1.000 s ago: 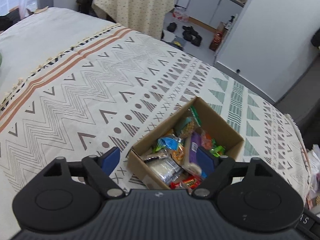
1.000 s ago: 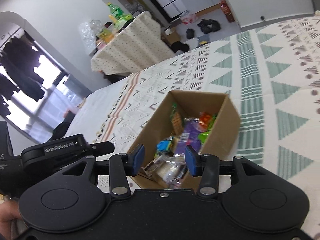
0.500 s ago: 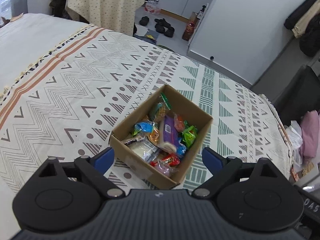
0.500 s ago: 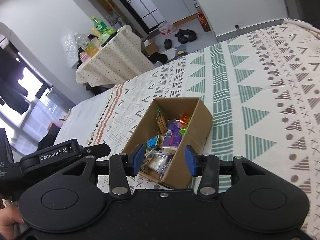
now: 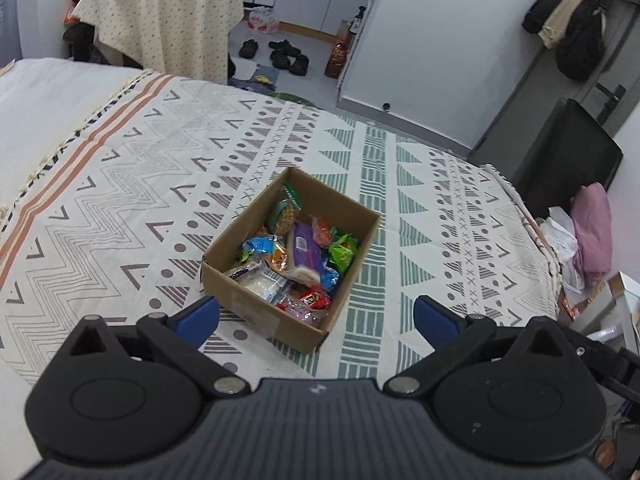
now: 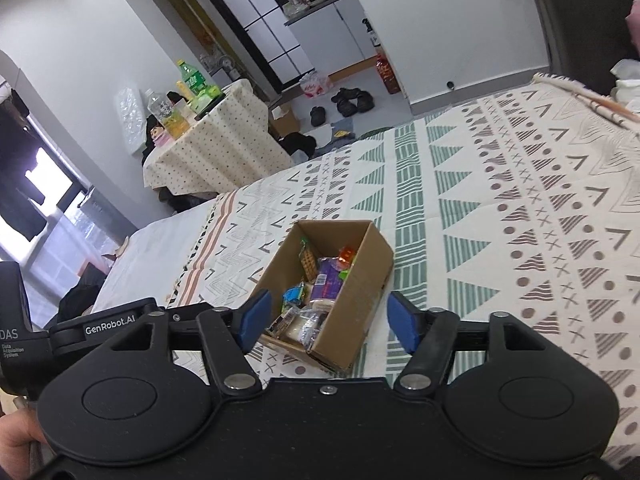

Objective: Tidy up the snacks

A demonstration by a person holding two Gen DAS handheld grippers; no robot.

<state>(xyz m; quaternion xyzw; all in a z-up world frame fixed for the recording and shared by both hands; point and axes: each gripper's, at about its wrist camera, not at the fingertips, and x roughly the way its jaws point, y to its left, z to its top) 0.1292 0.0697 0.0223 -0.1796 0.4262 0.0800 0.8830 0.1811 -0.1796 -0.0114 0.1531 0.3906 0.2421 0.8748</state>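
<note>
Now hovering above the patterned bedspread (image 5: 120, 208): left gripper (image 5: 316, 318) with jaws spread wide and empty, right gripper (image 6: 325, 322) likewise parted, holding nothing. Between and beyond both sets of fingers, open cardboard box (image 5: 256, 304) resting on the spread, packed with snacks (image 5: 298, 258).

Bed with one box on it.
I see a patterned bedspread (image 5: 120, 184) covering the bed; a cardboard box (image 5: 256, 304) of snacks sits mid-bed, well off its edges.
</note>
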